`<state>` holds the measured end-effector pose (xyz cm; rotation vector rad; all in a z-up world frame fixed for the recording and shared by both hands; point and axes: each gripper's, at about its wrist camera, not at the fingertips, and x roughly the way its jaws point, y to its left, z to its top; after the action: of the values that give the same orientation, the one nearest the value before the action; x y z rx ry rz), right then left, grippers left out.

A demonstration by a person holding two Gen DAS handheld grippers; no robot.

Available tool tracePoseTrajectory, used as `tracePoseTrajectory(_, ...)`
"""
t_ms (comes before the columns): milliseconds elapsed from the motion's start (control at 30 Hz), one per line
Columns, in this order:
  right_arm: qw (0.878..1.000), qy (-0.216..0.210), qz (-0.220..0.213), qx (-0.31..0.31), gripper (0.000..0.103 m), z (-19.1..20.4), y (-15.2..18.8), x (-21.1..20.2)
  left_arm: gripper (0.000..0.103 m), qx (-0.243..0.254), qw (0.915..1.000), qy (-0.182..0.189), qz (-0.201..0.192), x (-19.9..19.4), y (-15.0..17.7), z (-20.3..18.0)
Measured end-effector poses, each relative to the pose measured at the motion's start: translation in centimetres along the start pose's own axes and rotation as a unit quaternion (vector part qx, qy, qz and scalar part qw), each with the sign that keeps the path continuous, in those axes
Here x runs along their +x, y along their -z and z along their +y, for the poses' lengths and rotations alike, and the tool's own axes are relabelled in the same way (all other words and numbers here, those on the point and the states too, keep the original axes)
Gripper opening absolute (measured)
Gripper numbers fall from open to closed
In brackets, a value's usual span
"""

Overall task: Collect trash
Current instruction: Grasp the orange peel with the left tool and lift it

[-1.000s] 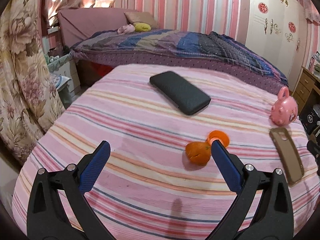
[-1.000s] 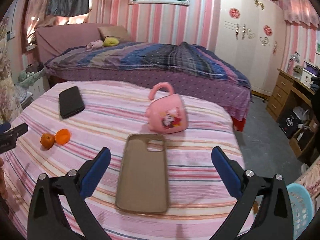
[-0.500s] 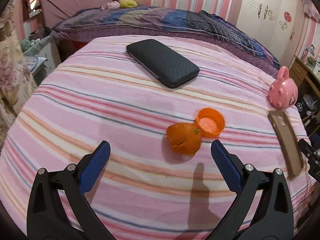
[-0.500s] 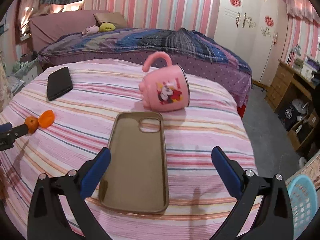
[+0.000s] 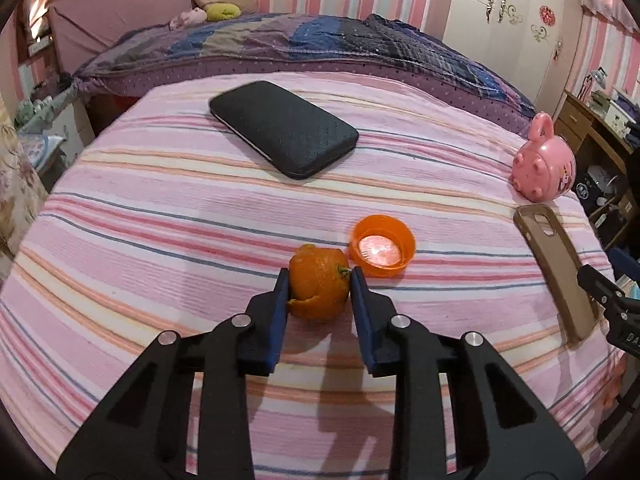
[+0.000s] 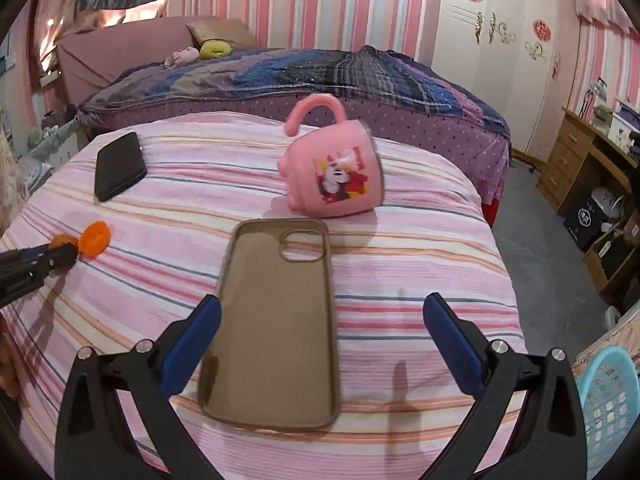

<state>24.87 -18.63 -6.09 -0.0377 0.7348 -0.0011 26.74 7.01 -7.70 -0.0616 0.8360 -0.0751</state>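
The left gripper (image 5: pixel 319 286), wide before, is closing on the orange peel (image 5: pixel 318 286) (right gripper's (image 6: pixel 320 320) fingers apart).

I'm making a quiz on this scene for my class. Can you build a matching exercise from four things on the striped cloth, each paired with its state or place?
Things:
1. orange peel
2. orange cap
3. pink mug
4. phone case

States:
A. lying on its side
B. open side up, beside the peel
C. hollow side up, before the open right gripper
D. between the closing jaws of the left gripper

Pairs: 1-D, 2-B, 3-A, 4-C
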Motion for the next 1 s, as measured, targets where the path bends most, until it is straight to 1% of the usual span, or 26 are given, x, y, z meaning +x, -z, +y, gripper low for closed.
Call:
tracePoseTrajectory(67, 1.000, -0.021, -0.003, 0.000, 0.099, 0.8, 0.0, -0.1, 0.029, 0.000, 0.9999, -0.007, -0.008, -0.8, 0.0, 0.7)
tracePoseTrajectory(133, 1.000, -0.029, -0.008, -0.004, 0.099, 1.5, 0.0, -0.2, 0.029, -0.007, 0.9998, -0.009, -0.017, -1.5, -0.1, 1.8)
tracePoseTrajectory(267, 0.999, -0.049, -0.012, -0.011, 0.098, 3.6, -0.1, -0.1, 0.029, -0.020, 0.9985, -0.036, -0.036, -3.1, -0.4, 4.5)
tracePoseTrajectory(300, 0.998, -0.059, -0.010, -0.016, 0.098, 4.7, -0.3, 0.2, 0.029, -0.024, 0.9981, -0.039, -0.040, -3.5, -0.5, 5.1)
tracePoseTrajectory(400, 0.998, -0.062, -0.007, -0.030, 0.098, 6.9, -0.7, 0.6, 0.029, -0.032, 0.9971, -0.050, -0.049, -4.2, -0.6, 6.7)
tracePoseTrajectory(433, 0.997, -0.066, -0.007, -0.036, 0.098, 8.3, -1.1, 0.8, 0.029, -0.032, 0.9968, -0.054, -0.049, -4.3, -0.6, 7.1)
tracePoseTrajectory(500, 0.996, -0.075, -0.007, -0.041, 0.098, 9.8, -1.4, 1.0, 0.029, -0.029, 0.9963, -0.067, -0.046, -4.2, -0.5, 8.0)
tracePoseTrajectory(533, 0.995, -0.083, -0.005, -0.052, 0.098, 11.4, -1.8, 1.4, 0.029, -0.028, 0.9960, -0.072, -0.045, -4.2, -0.5, 8.3)
tracePoseTrajectory(600, 0.994, -0.085, -0.001, -0.065, 0.098, 12.5, -2.0, 1.7, 0.029, -0.032, 0.9955, -0.078, -0.043, -4.3, -0.3, 9.4)
tracePoseTrajectory(733, 0.991, -0.088, 0.013, -0.102, 0.098, 15.9, -2.7, 3.1, 0.029, -0.062, 0.9939, -0.084, -0.034, -4.3, -0.3, 12.0)
tracePoseTrajectory(833, 0.989, -0.092, 0.023, -0.113, 0.096, 17.2, -3.0, 3.9, 0.029, -0.082, 0.9917, -0.095, -0.029, -4.4, -0.2, 13.7)
tracePoseTrajectory(867, 0.988, -0.095, 0.030, -0.118, 0.094, 18.0, -3.0, 4.3, 0.029, -0.086, 0.9913, -0.095, -0.029, -4.5, -0.1, 14.0)
tracePoseTrajectory(933, 0.986, -0.102, 0.045, -0.127, 0.077, 18.5, -2.9, 4.8, 0.029, -0.095, 0.9903, -0.097, -0.031, -4.8, -0.1, 14.8)
tracePoseTrajectory(967, 0.985, -0.104, 0.047, -0.129, 0.073, 18.6, -3.1, 4.9, 0.029, -0.097, 0.9899, -0.099, -0.031, -4.9, 0.0, 14.9)
tracePoseTrajectory(1000, 0.984, -0.112, 0.052, -0.132, 0.064, 18.7, -3.1, 5.0, 0.029, -0.098, 0.9895, -0.102, -0.030, -4.9, -0.1, 15.1)
